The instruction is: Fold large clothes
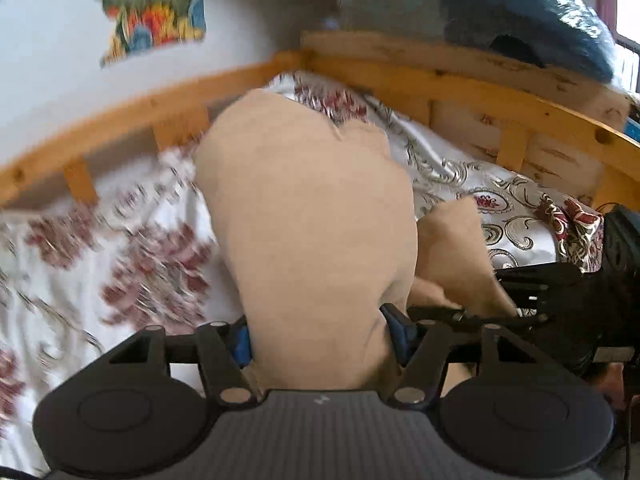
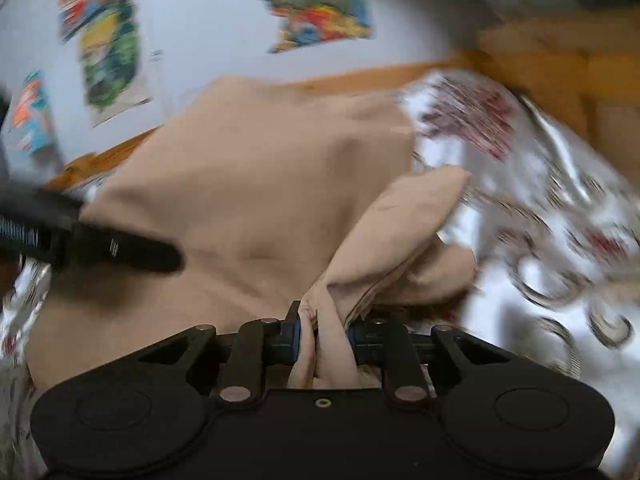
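A large tan garment lies and hangs over a bed with a floral cover. In the left wrist view my left gripper has its blue-padded jaws wide apart around a thick bunch of the tan cloth. The right gripper shows at the right, black, by the same cloth. In the right wrist view my right gripper is shut on a gathered fold of the tan garment. The left gripper's black finger reaches in over the cloth from the left. Both views are motion-blurred.
A wooden bed rail runs behind the bed, with a wooden headboard at the right. Blue-grey bedding is piled on top of it. Colourful posters hang on the white wall.
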Available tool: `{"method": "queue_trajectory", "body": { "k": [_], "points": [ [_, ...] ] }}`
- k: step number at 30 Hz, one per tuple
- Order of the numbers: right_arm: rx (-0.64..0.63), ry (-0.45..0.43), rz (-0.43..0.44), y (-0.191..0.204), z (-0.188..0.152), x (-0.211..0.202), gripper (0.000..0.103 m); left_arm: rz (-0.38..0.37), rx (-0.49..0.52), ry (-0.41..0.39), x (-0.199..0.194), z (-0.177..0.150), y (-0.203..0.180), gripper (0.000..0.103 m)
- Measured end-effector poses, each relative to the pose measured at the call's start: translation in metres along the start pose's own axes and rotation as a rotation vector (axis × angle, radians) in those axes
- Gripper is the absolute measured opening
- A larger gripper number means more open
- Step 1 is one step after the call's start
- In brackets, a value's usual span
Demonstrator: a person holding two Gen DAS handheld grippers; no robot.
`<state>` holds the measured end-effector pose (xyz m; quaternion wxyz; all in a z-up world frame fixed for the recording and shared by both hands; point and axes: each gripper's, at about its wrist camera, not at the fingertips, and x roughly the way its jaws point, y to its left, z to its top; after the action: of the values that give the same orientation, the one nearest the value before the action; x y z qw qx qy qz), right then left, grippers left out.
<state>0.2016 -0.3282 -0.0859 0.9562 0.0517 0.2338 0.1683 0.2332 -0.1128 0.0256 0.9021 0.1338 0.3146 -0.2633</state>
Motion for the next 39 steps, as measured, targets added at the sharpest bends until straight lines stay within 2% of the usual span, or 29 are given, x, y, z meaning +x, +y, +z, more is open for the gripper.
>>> {"method": "queue_trajectory", "body": {
  "k": [6,9,12,13,15,17,19,21,25,27,32,35,39],
  "points": [
    [-0.179,-0.120,0.013,0.050,0.019,0.015,0.020,0.101,-0.024,-0.080,-0.032,-0.005,0.030,0.066],
    [-0.263,-0.110,-0.012,0.069,0.024,0.044,0.020,0.155,-0.143,-0.020,-0.018,-0.014,0.058,0.068],
    [-0.287,-0.004,-0.029,0.076,0.014,0.079,0.023,0.187,-0.259,0.093,0.014,-0.035,0.081,0.071],
    [-0.289,0.032,-0.035,0.077,0.008,0.088,0.024,0.196,-0.291,0.136,0.026,-0.045,0.086,0.075],
    [-0.277,0.059,-0.056,0.073,-0.006,0.093,0.038,0.236,-0.339,0.148,0.040,-0.060,0.093,0.084],
    [-0.228,0.058,-0.051,0.064,-0.007,0.091,0.041,0.243,-0.362,0.127,0.044,-0.066,0.098,0.086],
    [-0.180,0.060,-0.048,0.055,-0.004,0.088,0.046,0.251,-0.367,0.138,0.048,-0.067,0.099,0.094],
    [-0.153,0.061,-0.055,0.050,-0.004,0.088,0.056,0.261,-0.346,0.167,0.056,-0.065,0.096,0.098],
    [-0.098,0.074,-0.069,0.038,-0.003,0.090,0.072,0.281,-0.357,0.167,0.057,-0.069,0.090,0.102],
    [-0.068,0.079,-0.067,0.032,-0.003,0.088,0.086,0.287,-0.384,0.167,0.051,-0.071,0.090,0.102],
    [0.002,0.053,-0.056,0.019,0.002,0.065,0.092,0.358,-0.443,0.156,0.032,-0.067,0.083,0.102],
    [-0.033,0.020,-0.080,0.025,0.008,0.045,0.098,0.418,-0.442,0.132,0.013,-0.062,0.071,0.102],
    [-0.065,-0.039,-0.113,0.037,0.017,0.016,0.102,0.429,-0.399,0.084,-0.016,-0.056,0.049,0.102]
  ]
}}
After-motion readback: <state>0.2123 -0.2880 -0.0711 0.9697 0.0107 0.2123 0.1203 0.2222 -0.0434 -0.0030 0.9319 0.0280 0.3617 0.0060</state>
